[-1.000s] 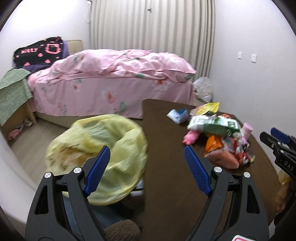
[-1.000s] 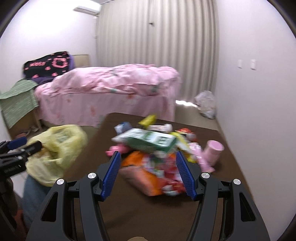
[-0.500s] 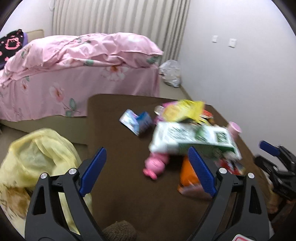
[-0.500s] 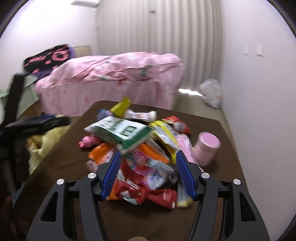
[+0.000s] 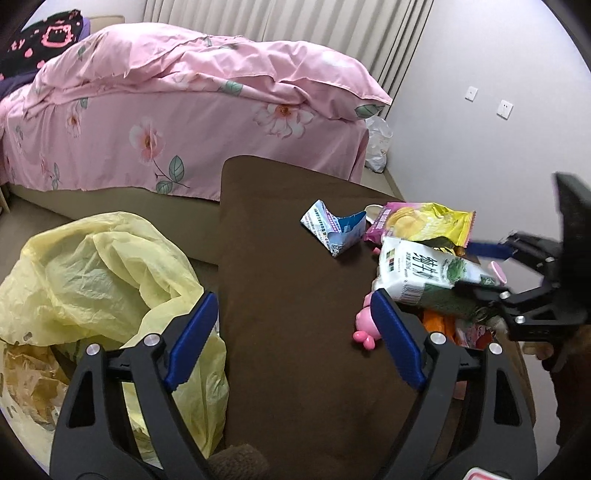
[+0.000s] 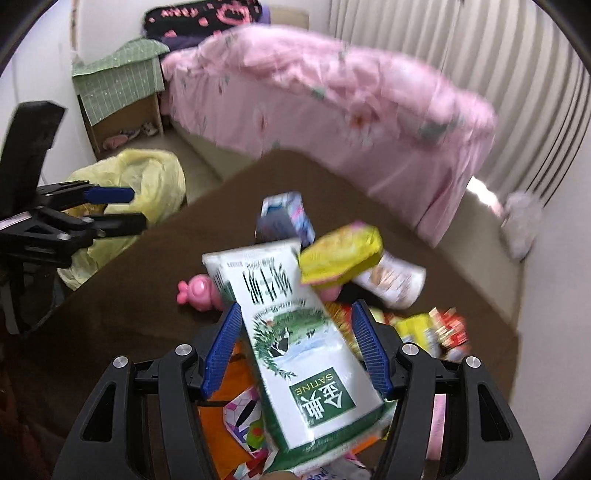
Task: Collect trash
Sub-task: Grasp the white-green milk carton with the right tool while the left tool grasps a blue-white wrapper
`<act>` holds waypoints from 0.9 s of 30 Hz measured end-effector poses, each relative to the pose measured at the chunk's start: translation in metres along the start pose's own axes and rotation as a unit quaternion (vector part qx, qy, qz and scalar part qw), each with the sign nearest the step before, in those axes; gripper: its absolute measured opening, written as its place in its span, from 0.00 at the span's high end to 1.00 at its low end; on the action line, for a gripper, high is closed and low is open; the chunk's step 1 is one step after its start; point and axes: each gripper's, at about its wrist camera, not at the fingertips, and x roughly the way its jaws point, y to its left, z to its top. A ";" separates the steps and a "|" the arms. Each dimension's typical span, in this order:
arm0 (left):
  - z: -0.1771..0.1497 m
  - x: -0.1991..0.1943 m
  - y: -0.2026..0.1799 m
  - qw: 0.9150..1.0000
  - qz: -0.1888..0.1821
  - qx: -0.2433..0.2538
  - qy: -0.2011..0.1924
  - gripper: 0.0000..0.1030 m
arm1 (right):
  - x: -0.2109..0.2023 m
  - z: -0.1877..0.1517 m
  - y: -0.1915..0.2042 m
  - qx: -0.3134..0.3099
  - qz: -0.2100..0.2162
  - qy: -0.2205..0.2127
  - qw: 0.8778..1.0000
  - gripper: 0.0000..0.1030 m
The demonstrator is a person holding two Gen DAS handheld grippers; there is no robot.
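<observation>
My right gripper [image 6: 295, 349] is spread wide around a green-and-white milk carton [image 6: 291, 343], one blue pad on either side. Neither pad looks pressed against it yet, so I'd call this the moment just ahead of the first pinch. The carton lies slanted on top of the wrapper heap and runs forward between my fingers. Just past its far end sit a yellow chip bag [image 6: 341, 254] to the right and a pink pig toy [image 6: 197, 290] to the left; a torn blue-and-white carton [image 6: 286, 216] lies further ahead.

My left gripper [image 5: 295, 341] is also wide apart and holds nothing. It hangs over bare brown tabletop [image 5: 288, 295], with the yellow trash bag [image 5: 92, 273] immediately to its left, off the table edge, its mouth slumped and only partly open.

Next, I judge, I must close the right pads squarely on the carton's flat sides, lift it clear without dragging the chip bag along, and swing it leftward to the bag. The left gripper may need to take the bag's rim and hold the mouth open, since the plastic sags inward.

Beyond the table stands a bed [image 5: 184, 110] under a pink floral cover, pleated curtains [image 5: 295, 22] behind it, a white plastic bag [image 5: 376, 144] on the floor by the right-hand wall.
</observation>
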 end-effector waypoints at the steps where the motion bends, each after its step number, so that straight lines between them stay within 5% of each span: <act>1: 0.000 0.001 0.001 1.000 -0.003 -0.001 0.000 0.22 | 0.001 -0.003 -0.002 0.015 0.005 0.001 1.000 0.44; 5: 0.002 0.007 -0.001 1.000 -0.014 0.000 0.002 0.23 | -0.014 -0.029 -0.001 0.051 -0.002 -0.004 0.999 0.50; 8: 0.008 0.013 -0.008 1.000 -0.031 0.001 0.005 0.26 | -0.034 -0.052 -0.003 0.091 0.015 -0.008 0.996 0.83; 17: 0.049 0.050 -0.050 0.994 -0.079 0.066 0.019 0.35 | -0.059 -0.108 -0.014 0.153 0.020 -0.031 0.988 0.83; 23: 0.068 0.111 -0.058 0.993 -0.039 0.085 0.073 0.53 | -0.086 -0.123 -0.011 0.165 -0.044 -0.083 0.982 0.75; 27: 0.067 0.124 -0.047 0.993 -0.021 0.067 0.091 0.82 | -0.098 -0.133 -0.008 0.165 -0.037 -0.109 0.980 0.63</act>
